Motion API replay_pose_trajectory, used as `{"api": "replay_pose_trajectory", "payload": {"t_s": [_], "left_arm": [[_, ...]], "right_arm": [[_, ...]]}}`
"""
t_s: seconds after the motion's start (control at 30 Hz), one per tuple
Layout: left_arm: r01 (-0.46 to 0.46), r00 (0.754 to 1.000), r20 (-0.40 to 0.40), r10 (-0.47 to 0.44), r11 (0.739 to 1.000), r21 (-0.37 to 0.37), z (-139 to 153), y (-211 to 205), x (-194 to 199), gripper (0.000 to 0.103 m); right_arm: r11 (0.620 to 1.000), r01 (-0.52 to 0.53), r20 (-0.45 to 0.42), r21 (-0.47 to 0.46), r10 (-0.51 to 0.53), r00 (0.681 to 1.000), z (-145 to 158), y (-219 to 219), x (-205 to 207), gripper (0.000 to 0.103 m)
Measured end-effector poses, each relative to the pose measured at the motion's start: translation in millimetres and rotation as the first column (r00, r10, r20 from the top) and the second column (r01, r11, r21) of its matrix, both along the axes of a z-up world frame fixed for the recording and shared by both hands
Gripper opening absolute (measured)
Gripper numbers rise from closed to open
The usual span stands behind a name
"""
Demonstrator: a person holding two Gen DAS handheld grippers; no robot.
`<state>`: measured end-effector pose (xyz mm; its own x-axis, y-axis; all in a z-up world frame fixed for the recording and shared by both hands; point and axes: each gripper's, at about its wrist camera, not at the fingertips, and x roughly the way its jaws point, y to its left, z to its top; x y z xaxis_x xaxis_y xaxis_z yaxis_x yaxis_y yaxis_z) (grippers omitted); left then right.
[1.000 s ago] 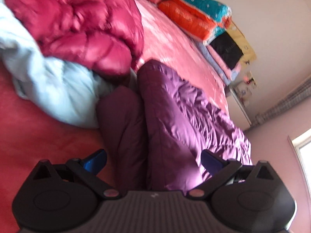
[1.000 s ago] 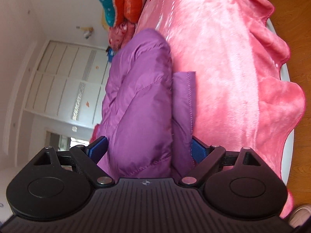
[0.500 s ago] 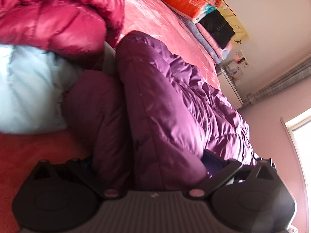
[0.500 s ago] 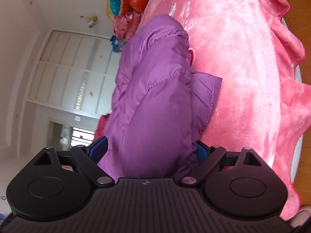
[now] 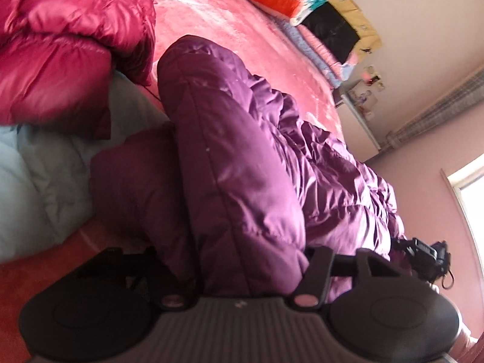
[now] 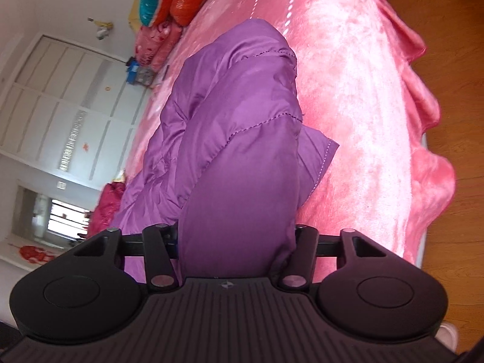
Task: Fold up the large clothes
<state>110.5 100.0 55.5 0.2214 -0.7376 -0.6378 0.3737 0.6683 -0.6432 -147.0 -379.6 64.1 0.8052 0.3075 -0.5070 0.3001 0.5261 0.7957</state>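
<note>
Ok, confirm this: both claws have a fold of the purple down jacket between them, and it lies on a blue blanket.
Wrong in one respect: the blanket is pink, as the right wrist view shows. The rest holds: the left claw and right claw are each closing on a fold of the purple down jacket.

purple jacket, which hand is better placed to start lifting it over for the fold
Probably right. Both grippers are closing on the purple jacket. The right gripper has open pink blanket beside it; the left gripper sits against the light blue garment and magenta jacket.

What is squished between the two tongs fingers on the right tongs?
A thick fold of the purple puffy coat fills the gap of the right tongs, whose jaws are closing on it, seen in the right wrist view.
</note>
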Motion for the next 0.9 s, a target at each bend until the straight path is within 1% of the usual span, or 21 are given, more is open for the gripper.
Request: {"api": "replay_pose_trajectory", "payload": {"t_s": [0.07,0.1,0.17,0.33,0.47,0.6,0.77,0.83,0.9], "left_arm": [[-0.018,0.999,-0.032,0.018,1.0,0.008,7.7,-2.2,3.5,0.049],[-0.026,0.999,-0.047,0.027,1.0,0.011,11.9,-3.7,5.9,0.046],[-0.041,0.997,-0.073,0.04,0.999,0.001,22.7,-7.1,12.1,0.043],[-0.05,0.995,-0.087,0.044,0.997,-0.062,52.4,-27.8,30.9,0.039],[-0.031,0.997,-0.073,0.024,0.995,-0.098,74.3,-57.7,55.5,0.039],[-0.023,0.999,-0.035,0.019,0.991,-0.132,92.9,-92.3,94.4,0.039],[-0.017,0.996,0.082,0.031,0.986,-0.165,115.1,-139.3,161.6,0.039],[-0.03,0.989,0.14,0.051,0.989,-0.148,117.9,-156.3,193.3,0.039],[-0.061,0.98,0.182,0.084,0.99,-0.129,112.0,-175.6,226.8,0.04]], "right_arm": [[0.999,0.018,-0.036,-0.04,-0.019,0.999,13.1,4.4,2.6,0.054],[0.998,0.026,-0.052,-0.051,-0.029,0.998,19.9,5.9,4.9,0.052],[0.995,0.027,-0.076,-0.092,-0.034,0.997,37.5,9.0,13.0,0.047],[0.977,-0.003,-0.071,-0.213,-0.012,0.997,89.4,11.9,39.4,0.039],[0.961,-0.005,-0.042,-0.275,-0.007,0.999,124.2,0.3,63.7,0.038],[0.946,0.015,-0.01,-0.323,-0.02,1.0,150.5,-24.6,101.4,0.038],[0.915,0.072,0.081,-0.396,-0.043,0.996,173.8,-68.1,170.5,0.037],[0.898,0.098,0.123,-0.429,-0.05,0.991,175.7,-85.4,205.6,0.037],[0.872,0.127,0.158,-0.473,-0.058,0.986,171.4,-100.2,243.1,0.037]]}}
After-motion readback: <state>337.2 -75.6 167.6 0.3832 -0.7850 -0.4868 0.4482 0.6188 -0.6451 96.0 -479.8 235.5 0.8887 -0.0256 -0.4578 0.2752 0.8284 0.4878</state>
